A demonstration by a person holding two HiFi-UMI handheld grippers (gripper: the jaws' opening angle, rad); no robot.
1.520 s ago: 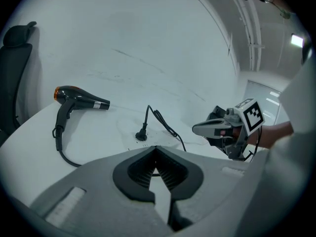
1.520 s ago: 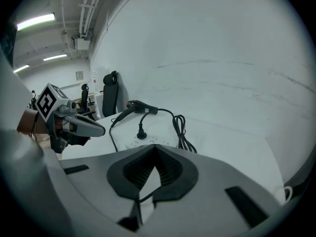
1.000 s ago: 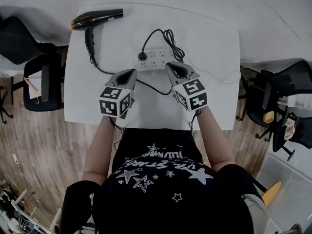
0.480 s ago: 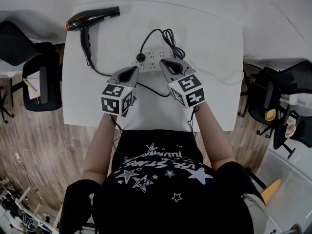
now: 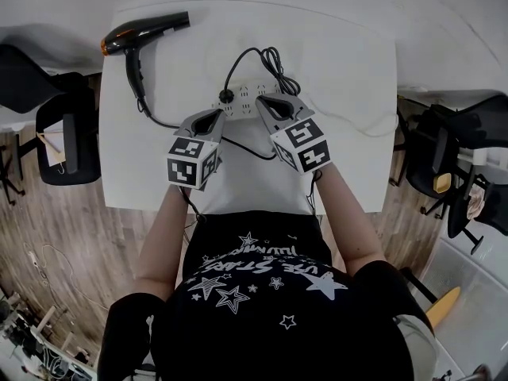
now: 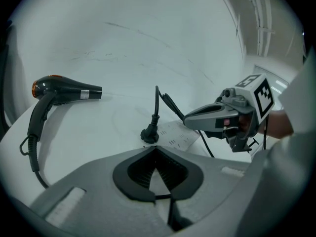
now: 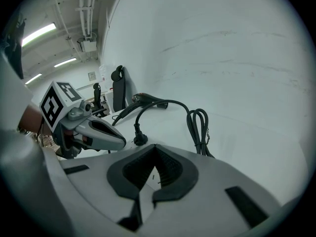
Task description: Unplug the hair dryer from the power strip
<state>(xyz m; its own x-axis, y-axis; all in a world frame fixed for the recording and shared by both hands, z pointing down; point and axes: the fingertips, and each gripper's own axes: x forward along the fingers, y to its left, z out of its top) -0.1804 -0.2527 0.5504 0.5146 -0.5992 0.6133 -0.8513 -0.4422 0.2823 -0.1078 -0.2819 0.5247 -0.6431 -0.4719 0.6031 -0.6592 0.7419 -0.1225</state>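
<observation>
White counter point(image 5: 349, 62) below, viewed from the head. At its far left corner, a black dryer point(image 5: 144, 32), lying flat, nozzle to the right, handle toward the near edge. From the handle, a black cord point(image 5: 171, 123) running along the counter under the two grippers. Mid-counter, a white strip point(image 5: 248, 98), with a black plug point(image 5: 226, 96) seated at its left end. Just behind the strip, a bundled cord loop point(image 5: 275, 58).

Left gripper point(image 5: 214, 116) just short of the strip, near the plug but not touching. Jaws closed tip to tip, with nothing between them. Right gripper point(image 5: 267, 101) over the strip's right part, jaws likewise closed and empty; whether resting on the strip or just above, unclear. Both aimed forward and down, tips close together yet apart.

In the left gripper view, plug straight ahead beyond the closed tips, right gripper off to the right.

Beside the counter, black chairs point(image 5: 67, 133) left and right, on a wood floor point(image 5: 48, 236).
</observation>
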